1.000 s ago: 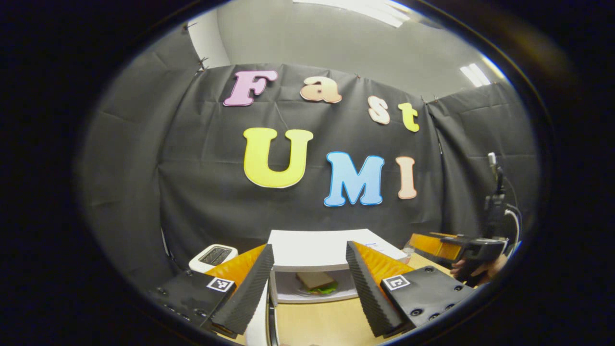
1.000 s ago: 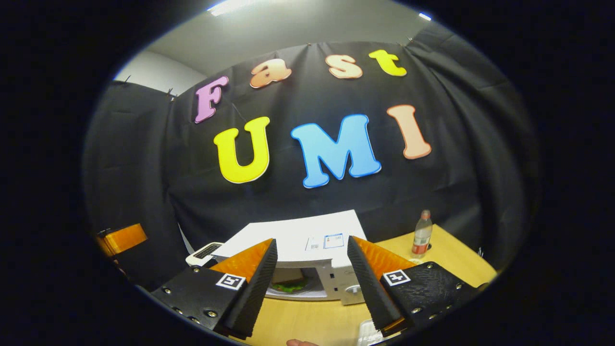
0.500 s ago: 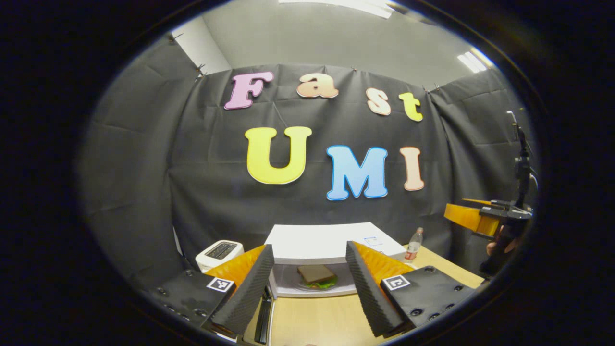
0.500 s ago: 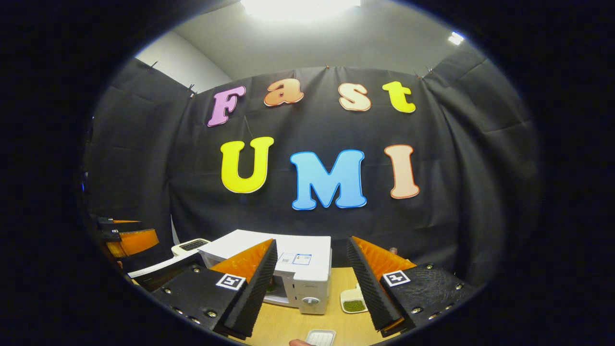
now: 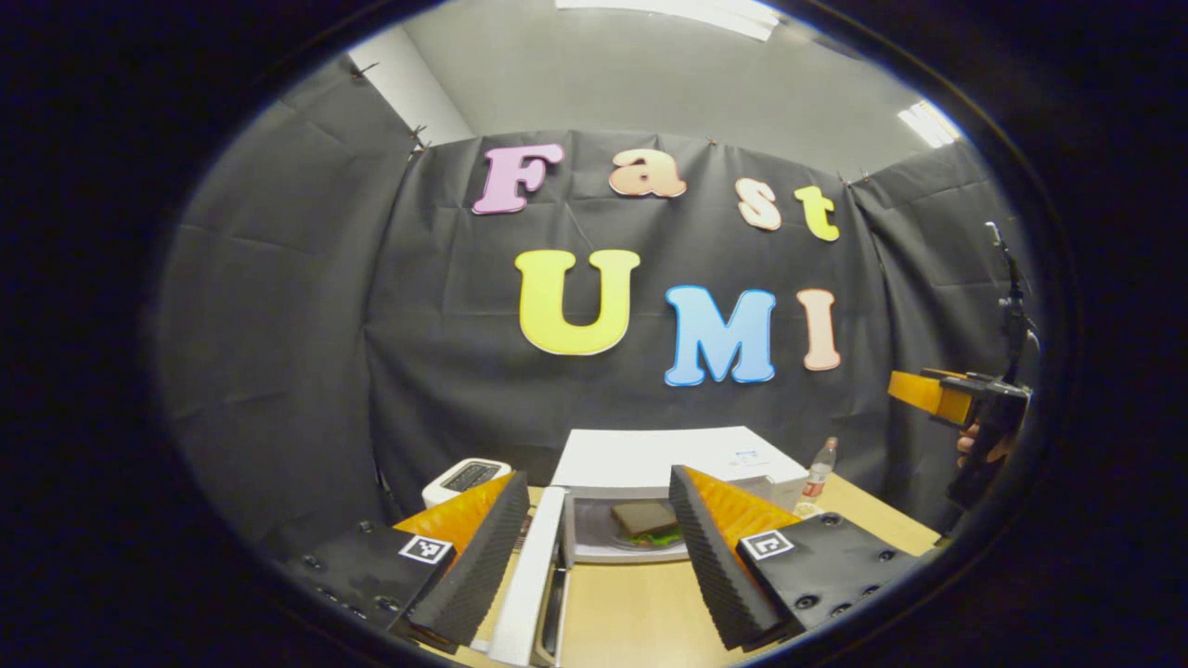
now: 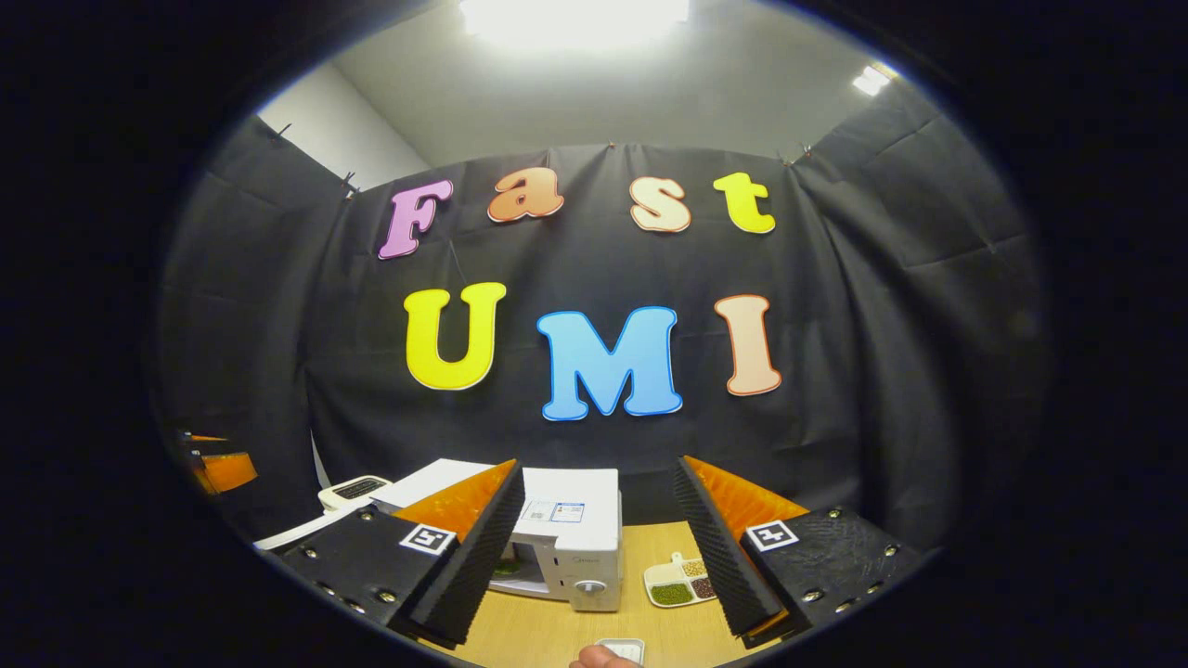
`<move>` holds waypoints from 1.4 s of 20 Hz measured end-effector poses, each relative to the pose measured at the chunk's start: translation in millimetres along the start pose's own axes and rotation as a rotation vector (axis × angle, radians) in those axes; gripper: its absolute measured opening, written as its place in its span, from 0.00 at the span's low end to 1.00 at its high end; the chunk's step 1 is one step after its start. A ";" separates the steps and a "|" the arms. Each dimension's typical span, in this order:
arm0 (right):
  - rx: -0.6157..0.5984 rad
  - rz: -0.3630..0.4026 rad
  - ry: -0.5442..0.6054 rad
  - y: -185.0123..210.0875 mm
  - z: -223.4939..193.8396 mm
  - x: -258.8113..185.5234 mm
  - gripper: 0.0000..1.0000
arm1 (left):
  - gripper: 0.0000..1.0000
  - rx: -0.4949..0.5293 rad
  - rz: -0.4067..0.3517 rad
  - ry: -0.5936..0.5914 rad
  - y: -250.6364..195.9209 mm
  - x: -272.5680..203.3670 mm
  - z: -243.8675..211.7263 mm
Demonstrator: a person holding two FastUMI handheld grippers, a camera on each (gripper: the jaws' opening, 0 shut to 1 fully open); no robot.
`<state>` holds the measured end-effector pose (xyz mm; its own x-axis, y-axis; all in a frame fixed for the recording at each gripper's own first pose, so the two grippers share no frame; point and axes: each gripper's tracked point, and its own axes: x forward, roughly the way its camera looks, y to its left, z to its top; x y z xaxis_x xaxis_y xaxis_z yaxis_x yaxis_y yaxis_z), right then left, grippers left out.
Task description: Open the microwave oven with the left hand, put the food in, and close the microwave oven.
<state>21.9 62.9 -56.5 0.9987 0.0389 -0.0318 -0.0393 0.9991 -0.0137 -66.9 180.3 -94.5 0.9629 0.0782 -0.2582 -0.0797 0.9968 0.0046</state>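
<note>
A: Where's the sandwich (image 5: 647,520)?
B: Inside the microwave (image 5: 668,456), twelve o'clock of the left gripper (image 5: 599,547); door (image 5: 531,575) swung wide at seven.
A: Grippers?
B: Both spread, empty. Toaster (image 5: 465,478) at ten, bottle (image 5: 816,475) at two.

Sandwich (image 5: 647,522) partly hidden behind the left gripper's finger (image 5: 710,547); microwave door (image 5: 531,580) cut off at the lower edge; bottle (image 5: 817,478) label illegible.

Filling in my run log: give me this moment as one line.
microwave door open | sandwich inside | left gripper open, empty | right gripper open, empty
</note>
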 end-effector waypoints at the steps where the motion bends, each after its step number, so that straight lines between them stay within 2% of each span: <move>1: -0.009 -0.009 -0.002 1.9 1.2 -2.1 0.98 | 0.96 0.007 0.009 0.021 14.7 -3.0 -10.9; 2: -0.011 -0.015 -0.002 6.3 2.5 -2.8 0.98 | 0.97 0.014 0.015 0.044 29.3 -6.4 -20.3; 3: -0.009 -0.024 -0.002 9.9 3.1 -3.8 0.98 | 0.86 0.019 0.015 0.073 43.5 -8.7 -33.1; 4: -0.009 -0.032 -0.002 13.2 2.6 -3.2 0.98 | 0.66 0.018 0.010 0.109 54.7 -11.2 -46.8; 6: -0.015 -0.054 -0.001 14.9 1.7 -3.8 0.98 | 0.27 0.029 0.049 0.170 86.4 -12.0 -73.1; 7: -0.014 -0.062 0.002 16.6 0.2 -4.6 0.98 | 0.07 0.016 0.029 0.202 89.5 -11.0 -90.2; 10: 0.004 -0.084 0.014 21.1 -5.5 -8.8 0.98 | 0.07 0.043 -0.044 0.291 97.8 -38.4 -125.6; 11: 0.004 -0.096 0.014 19.9 -6.3 -10.7 0.98 | 0.10 0.059 -0.072 0.317 97.4 -42.8 -138.1; 12: 0.003 -0.109 0.017 18.5 -7.4 -11.8 0.98 | 0.07 0.062 -0.104 0.343 95.0 -47.0 -149.7; 14: -0.004 -0.132 0.020 16.9 -9.8 -13.9 0.98 | 0.03 0.015 -0.179 0.388 84.6 -57.6 -170.0; 16: -0.031 -0.157 0.007 9.0 -6.2 -19.4 0.98 | 0.10 -0.006 -0.227 0.409 73.0 -61.8 -179.8; 18: -0.046 -0.178 -0.018 3.0 5.2 -22.6 0.98 | 0.07 0.005 -0.259 0.417 62.9 -64.6 -184.7; 23: -0.060 -0.202 -0.080 -14.0 24.8 -29.6 0.98 | 0.07 0.020 -0.365 0.422 14.3 -67.0 -187.1; 24: -0.060 -0.200 -0.080 -14.6 24.9 -28.2 0.94 | 0.10 0.018 -0.385 0.426 1.2 -66.8 -187.8; 25: -0.059 -0.199 -0.076 -19.4 23.3 -27.5 0.94 | 0.07 0.016 -0.402 0.422 -12.7 -64.9 -186.5; 27: -0.049 -0.192 -0.057 -26.4 19.2 -25.2 0.98 | 0.10 -0.002 -0.429 0.426 -39.6 -60.8 -187.3; 28: -0.040 -0.187 -0.048 -30.5 16.8 -22.9 0.98 | 0.07 -0.007 -0.445 0.425 -53.3 -57.2 -186.2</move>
<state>0.8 31.8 -38.6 0.9890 -0.1458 0.0228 0.1469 0.9877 -0.0542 -165.8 119.8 -259.8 0.7170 -0.3603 -0.5967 0.3032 0.9320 -0.1984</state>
